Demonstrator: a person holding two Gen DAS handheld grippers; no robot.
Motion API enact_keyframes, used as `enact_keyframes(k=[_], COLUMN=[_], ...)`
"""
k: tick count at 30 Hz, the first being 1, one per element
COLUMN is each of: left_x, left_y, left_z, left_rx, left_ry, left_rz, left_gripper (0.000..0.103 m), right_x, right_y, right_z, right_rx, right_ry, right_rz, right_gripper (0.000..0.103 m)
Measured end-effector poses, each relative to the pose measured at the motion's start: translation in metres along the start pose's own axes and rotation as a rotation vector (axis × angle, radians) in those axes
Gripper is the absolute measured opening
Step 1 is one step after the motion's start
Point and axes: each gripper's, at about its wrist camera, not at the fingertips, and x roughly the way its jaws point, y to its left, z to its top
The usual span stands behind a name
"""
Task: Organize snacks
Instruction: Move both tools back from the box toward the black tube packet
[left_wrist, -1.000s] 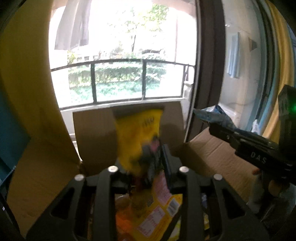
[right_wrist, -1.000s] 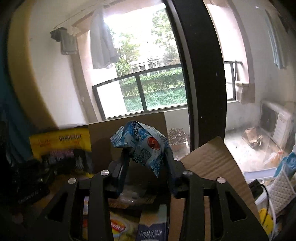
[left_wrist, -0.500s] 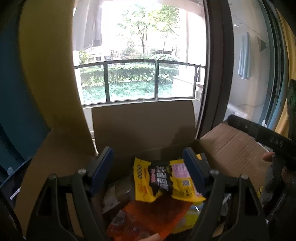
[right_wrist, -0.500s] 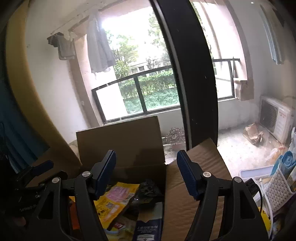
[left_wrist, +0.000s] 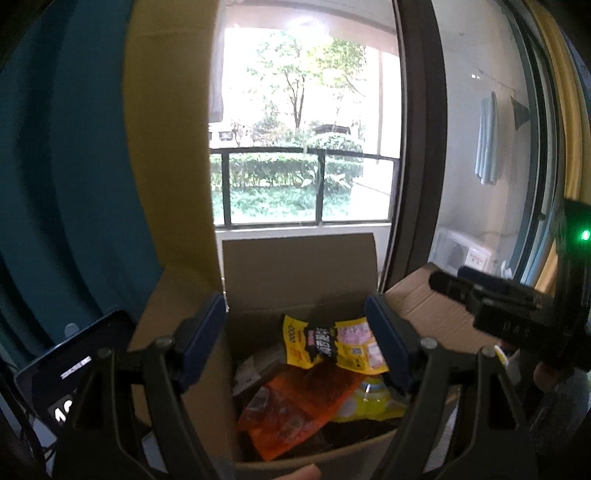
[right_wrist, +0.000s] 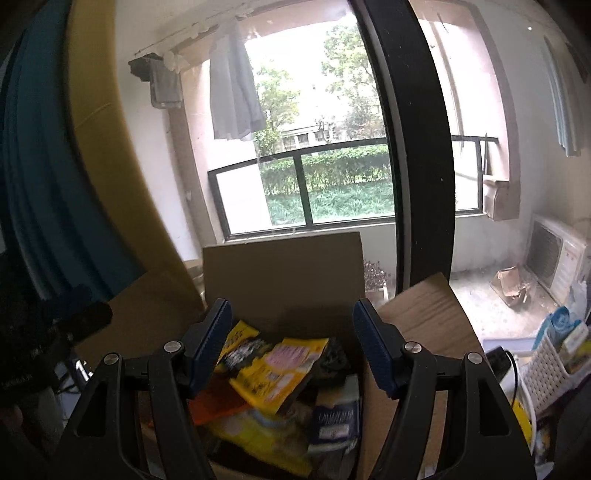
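An open cardboard box (left_wrist: 299, 273) (right_wrist: 280, 273) stands below the window with several snack packs in it. A yellow-and-black snack bag (left_wrist: 332, 341) (right_wrist: 273, 365) lies on top, over an orange pack (left_wrist: 295, 402) (right_wrist: 214, 402). A dark blue packet (right_wrist: 336, 417) rests at the box's right side. My left gripper (left_wrist: 295, 343) hangs open above the box's near edge with nothing between its fingers. My right gripper (right_wrist: 291, 345) is open too, and empty, above the box. In the left wrist view the right gripper's black body (left_wrist: 517, 317) reaches in from the right.
The box flaps (right_wrist: 421, 325) are spread out to the sides. A phone screen (left_wrist: 70, 365) stands at the left. A white basket (right_wrist: 550, 362) with items and a cable sit at the right. A dark window frame post (right_wrist: 417, 155) rises behind the box.
Both grippers let go of their snacks: the yellow bag and the blue bag dropped into the box. Both sets of jaws opened wide and both grippers pulled back and rose a little.
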Motion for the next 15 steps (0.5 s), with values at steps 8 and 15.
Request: enact_keyframes(k=[8,15], left_x=[-0.05,-0.096], left_y=[-0.003,-0.013], left_z=[-0.009,-0.032], left_rx=[-0.033,-0.013], left_ry=[-0.053,-0.064], left_rz=[0.003,0.003], left_gripper=[0.082,0.083], right_x=[-0.045,-0.086], right_y=[0.015,0.031], right_z=[-0.021,-0.042], right_rx=[-0.026,-0.051], right_ry=[0.026,0.027], right_rz=[0.002,0.016], right_gripper=[0.071,0.071])
